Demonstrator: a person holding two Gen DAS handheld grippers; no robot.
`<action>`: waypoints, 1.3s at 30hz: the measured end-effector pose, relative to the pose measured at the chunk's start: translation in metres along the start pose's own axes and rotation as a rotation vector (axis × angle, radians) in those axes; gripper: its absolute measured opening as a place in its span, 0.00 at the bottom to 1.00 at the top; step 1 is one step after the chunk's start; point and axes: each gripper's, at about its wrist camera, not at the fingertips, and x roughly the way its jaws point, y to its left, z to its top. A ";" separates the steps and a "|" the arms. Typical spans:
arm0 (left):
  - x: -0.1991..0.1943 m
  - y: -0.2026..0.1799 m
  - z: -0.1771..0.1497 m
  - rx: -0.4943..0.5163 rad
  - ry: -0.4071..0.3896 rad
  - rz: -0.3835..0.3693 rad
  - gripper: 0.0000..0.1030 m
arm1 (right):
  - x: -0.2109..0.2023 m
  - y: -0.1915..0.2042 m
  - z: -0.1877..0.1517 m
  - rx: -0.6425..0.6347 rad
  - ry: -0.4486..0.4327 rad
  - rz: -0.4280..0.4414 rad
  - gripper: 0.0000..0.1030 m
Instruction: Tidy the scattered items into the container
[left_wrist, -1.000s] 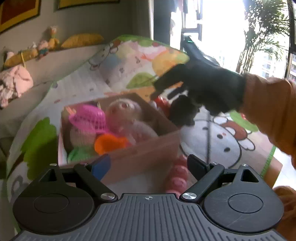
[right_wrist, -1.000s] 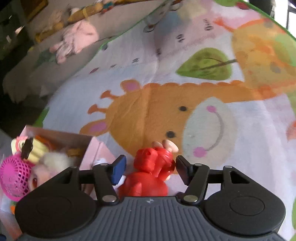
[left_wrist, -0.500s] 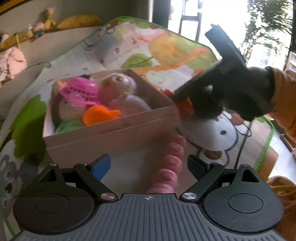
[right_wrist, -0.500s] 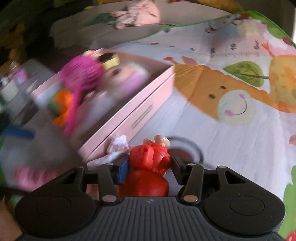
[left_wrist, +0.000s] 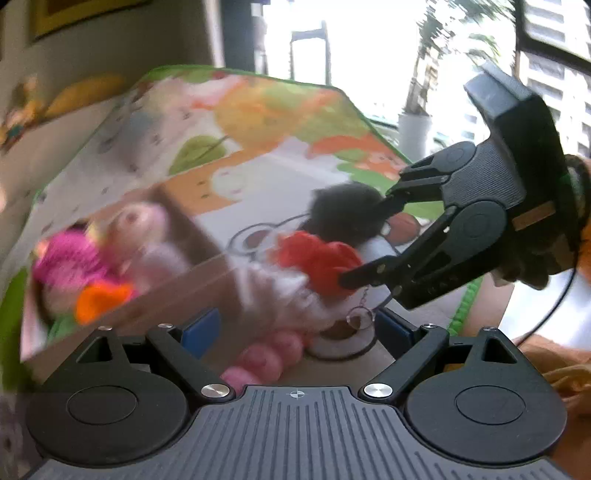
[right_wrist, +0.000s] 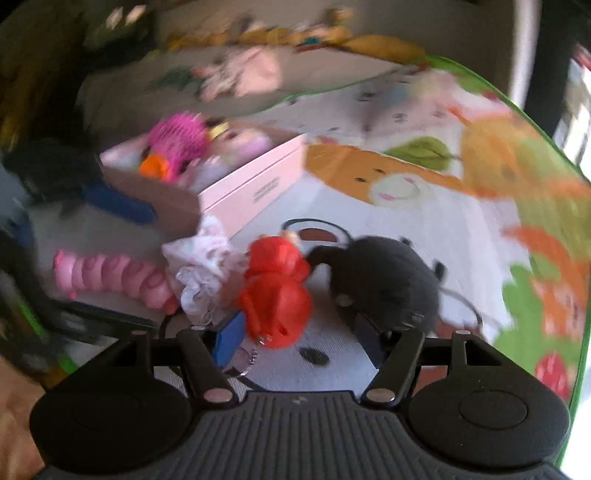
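A: My right gripper is opening; the red toy sits loose between its jaws, beside the pink box, not inside.

B: Left gripper open, empty. It'll drop outside.

I saw the pink box lying open-topped on the mat, far left, already stuffed: a magenta mesh basket, an orange piece and pale plush toys piled inside. The red figure with a keyring sat near centre, upright-ish, head pointing far. A white lacy cloth was crumpled just left of it, touching the box's near corner. The pink segmented caterpillar toy lay flat further left, outside the box. A black furry plush rested just right of the red figure. Blurry, so finer detail I couldn't tell.
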 end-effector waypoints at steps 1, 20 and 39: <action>0.009 -0.003 0.004 0.017 0.015 0.009 0.91 | -0.005 -0.006 -0.006 0.052 -0.022 0.005 0.68; 0.019 -0.008 0.020 0.002 0.029 0.057 0.21 | 0.003 -0.024 -0.019 0.263 -0.098 -0.052 0.76; -0.040 0.008 -0.035 -0.117 0.046 0.053 0.16 | 0.033 0.027 0.004 0.051 -0.010 -0.032 0.49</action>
